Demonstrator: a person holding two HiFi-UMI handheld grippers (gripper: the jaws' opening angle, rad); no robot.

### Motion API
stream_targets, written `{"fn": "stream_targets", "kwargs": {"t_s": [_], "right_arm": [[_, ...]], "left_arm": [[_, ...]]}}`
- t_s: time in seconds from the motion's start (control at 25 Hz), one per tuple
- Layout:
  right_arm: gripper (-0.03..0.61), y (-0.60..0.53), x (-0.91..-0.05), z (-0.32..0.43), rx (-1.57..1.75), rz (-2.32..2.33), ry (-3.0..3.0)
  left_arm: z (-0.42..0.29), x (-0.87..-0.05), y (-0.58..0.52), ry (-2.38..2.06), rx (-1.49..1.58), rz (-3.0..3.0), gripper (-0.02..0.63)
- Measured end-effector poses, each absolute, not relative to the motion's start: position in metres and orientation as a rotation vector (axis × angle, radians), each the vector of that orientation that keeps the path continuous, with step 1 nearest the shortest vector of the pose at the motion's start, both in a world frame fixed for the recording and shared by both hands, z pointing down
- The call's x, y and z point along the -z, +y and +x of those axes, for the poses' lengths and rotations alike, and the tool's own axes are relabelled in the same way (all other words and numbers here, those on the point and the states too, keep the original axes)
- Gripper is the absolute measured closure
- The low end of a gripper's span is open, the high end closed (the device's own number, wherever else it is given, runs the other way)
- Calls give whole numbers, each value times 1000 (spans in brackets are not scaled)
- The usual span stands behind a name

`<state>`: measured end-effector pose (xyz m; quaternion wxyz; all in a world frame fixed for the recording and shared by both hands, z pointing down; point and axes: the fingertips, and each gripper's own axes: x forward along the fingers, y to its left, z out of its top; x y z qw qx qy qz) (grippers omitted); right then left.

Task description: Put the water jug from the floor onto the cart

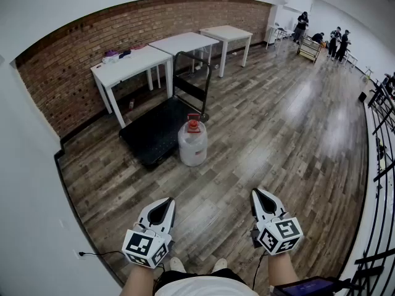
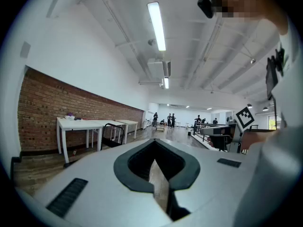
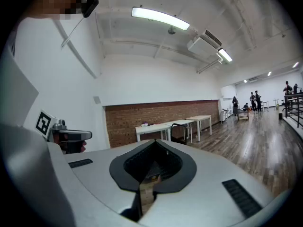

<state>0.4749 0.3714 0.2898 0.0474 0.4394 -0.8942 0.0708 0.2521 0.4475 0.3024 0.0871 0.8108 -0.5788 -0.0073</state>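
Observation:
The water jug (image 1: 192,143), clear with a red cap, stands upright on the wooden floor. It touches the near right edge of the flat black cart (image 1: 154,133), whose upright handle (image 1: 192,79) rises at the far end. Both grippers hover low near my feet, well short of the jug. My left gripper (image 1: 166,202) is shut and empty, pointing toward the cart. My right gripper (image 1: 257,194) is shut too, with nothing held. The jug is hidden behind the gripper bodies in both gripper views; only the cart handle (image 3: 180,129) shows there.
Three white tables (image 1: 133,63) line the brick wall (image 1: 74,54) behind the cart. Several people (image 1: 336,42) and a small trolley (image 1: 308,48) are far off at the back right. A black railing (image 1: 382,122) runs along the right. A cable (image 1: 92,253) lies by the left wall.

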Motion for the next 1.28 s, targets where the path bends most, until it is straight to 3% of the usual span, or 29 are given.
{"fn": "stream_targets", "kwargs": {"t_s": [0.4, 0.84, 1.28], "right_arm": [[577, 372, -290, 451, -209, 1308, -2721], [577, 376, -289, 391, -183, 1376, -2688], [577, 370, -297, 352, -185, 1344, -2667]], "left_arm": [[228, -305, 454, -1742, 53, 2382, 615], [145, -318, 471, -1756, 97, 2339, 615], [127, -320, 444, -1698, 73, 2402, 615]]}}
